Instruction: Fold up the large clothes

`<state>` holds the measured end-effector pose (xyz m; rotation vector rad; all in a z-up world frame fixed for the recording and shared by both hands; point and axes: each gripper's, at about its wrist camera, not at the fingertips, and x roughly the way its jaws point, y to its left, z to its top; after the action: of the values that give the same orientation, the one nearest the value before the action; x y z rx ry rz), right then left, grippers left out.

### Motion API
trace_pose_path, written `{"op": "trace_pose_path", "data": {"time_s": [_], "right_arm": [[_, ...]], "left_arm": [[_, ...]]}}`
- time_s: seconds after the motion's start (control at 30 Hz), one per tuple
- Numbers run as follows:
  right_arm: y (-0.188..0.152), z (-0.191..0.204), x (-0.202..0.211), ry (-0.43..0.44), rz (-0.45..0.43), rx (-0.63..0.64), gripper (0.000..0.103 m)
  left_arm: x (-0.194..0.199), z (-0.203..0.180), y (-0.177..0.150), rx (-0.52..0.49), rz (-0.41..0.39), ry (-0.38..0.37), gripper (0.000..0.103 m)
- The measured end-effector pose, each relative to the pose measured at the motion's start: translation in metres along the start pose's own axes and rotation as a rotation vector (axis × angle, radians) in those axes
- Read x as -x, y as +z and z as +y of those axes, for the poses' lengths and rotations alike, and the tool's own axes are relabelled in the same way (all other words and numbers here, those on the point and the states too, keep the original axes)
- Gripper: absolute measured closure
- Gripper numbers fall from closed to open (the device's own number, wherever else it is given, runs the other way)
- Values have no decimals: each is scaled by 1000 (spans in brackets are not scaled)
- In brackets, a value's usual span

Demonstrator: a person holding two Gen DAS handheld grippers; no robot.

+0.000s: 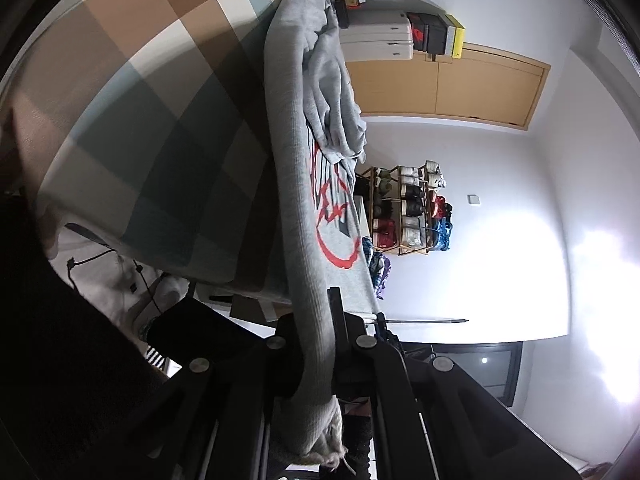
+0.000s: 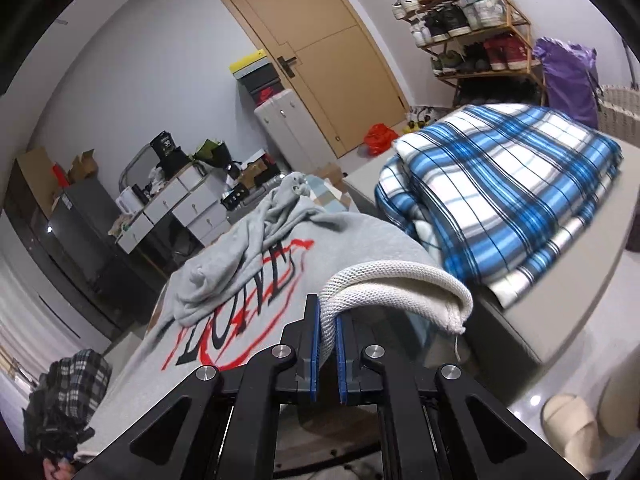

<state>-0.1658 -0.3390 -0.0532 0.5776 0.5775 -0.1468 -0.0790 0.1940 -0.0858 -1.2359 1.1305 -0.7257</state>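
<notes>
Both tools are clenched on the grey sweatshirt (image 2: pixel 240 280): the left tool (image 1: pixel 320 344) pinches its ribbed hem, the right tool (image 2: pixel 329 332) grips the other hem corner, lifting it over the checked bed (image 1: pixel 160 120) beside a blue plaid blanket (image 2: pixel 520 192).

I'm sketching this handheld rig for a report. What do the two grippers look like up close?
Both are matte black linkage frames with round silver pivot pins. The right gripper has two flat fingers faced with ribbed blue pads. The left gripper shows the same black bars and silver pins; its pads are hidden.
</notes>
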Motion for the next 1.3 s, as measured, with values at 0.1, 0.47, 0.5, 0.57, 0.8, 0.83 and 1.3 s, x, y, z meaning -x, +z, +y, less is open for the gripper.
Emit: {"op": "trace_pose_path", "data": {"time_s": [0.1, 0.47, 0.5, 0.57, 0.8, 0.83, 1.3], "right_arm": [[-4, -5, 8, 9, -11, -10, 96], [-23, -9, 52, 40, -29, 0, 96], [-22, -6, 57, 39, -31, 10, 96], [-15, 2, 65, 37, -38, 34, 96], [57, 63, 18, 17, -21, 185, 96], [74, 73, 2, 14, -8, 194, 96], [207, 192, -334, -238, 325, 460, 96]], "left_arm": [[5, -3, -8, -13, -7, -6, 103], [25, 0, -32, -7, -23, -37, 103], [29, -3, -33, -10, -33, -37, 103], [33, -13, -29, -22, -40, -37, 103], [21, -84, 65, -99, -97, 39, 102], [14, -97, 86, -104, -99, 44, 102], [-61, -90, 321, 166, -239, 230, 102]]}}
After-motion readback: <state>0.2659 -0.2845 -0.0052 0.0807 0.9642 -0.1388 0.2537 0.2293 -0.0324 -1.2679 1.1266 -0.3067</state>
